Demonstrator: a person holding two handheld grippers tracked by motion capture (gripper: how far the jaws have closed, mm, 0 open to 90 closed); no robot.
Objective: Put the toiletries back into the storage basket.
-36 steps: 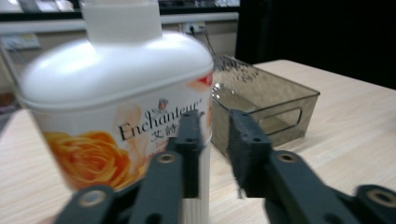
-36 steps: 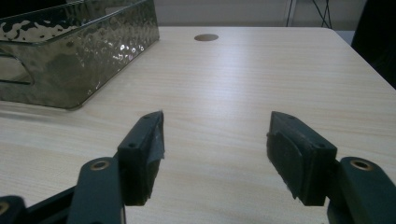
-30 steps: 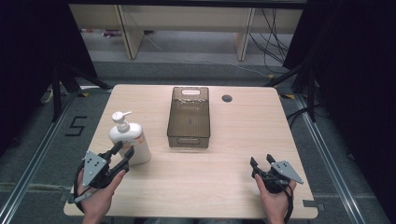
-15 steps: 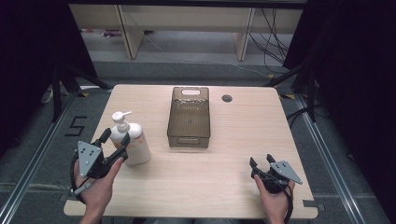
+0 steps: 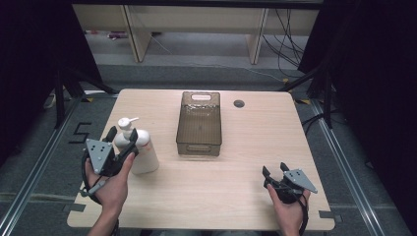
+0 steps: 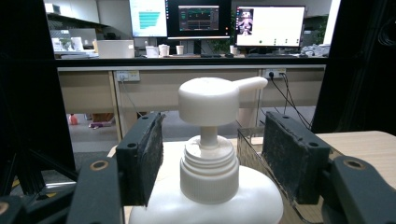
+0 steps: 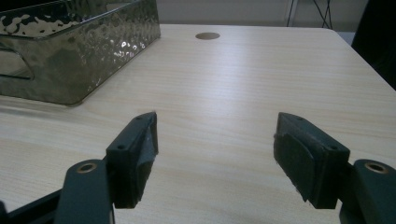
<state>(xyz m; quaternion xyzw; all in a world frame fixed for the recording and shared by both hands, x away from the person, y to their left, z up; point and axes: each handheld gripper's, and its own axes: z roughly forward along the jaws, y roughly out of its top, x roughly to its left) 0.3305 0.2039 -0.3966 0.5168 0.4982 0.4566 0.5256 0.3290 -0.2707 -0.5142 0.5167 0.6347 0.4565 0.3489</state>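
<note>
My left tool (image 6: 210,163) spread wide astride pump bottle (image 5: 140,147) neck, pre-grasp; next: clench. Right tool (image 5: 276,173) released, idle w/ nothing between jaws.

Left tool (image 5: 122,140) straddles pump bottle (image 5: 142,152); right tool (image 5: 275,172) rests apart

- Wooden shelf unit (image 5: 196,29) across the top of the high view
- Cables (image 5: 287,37) at upper right
- Three lit monitors (image 6: 215,21) along the top of the left gripper view
</note>
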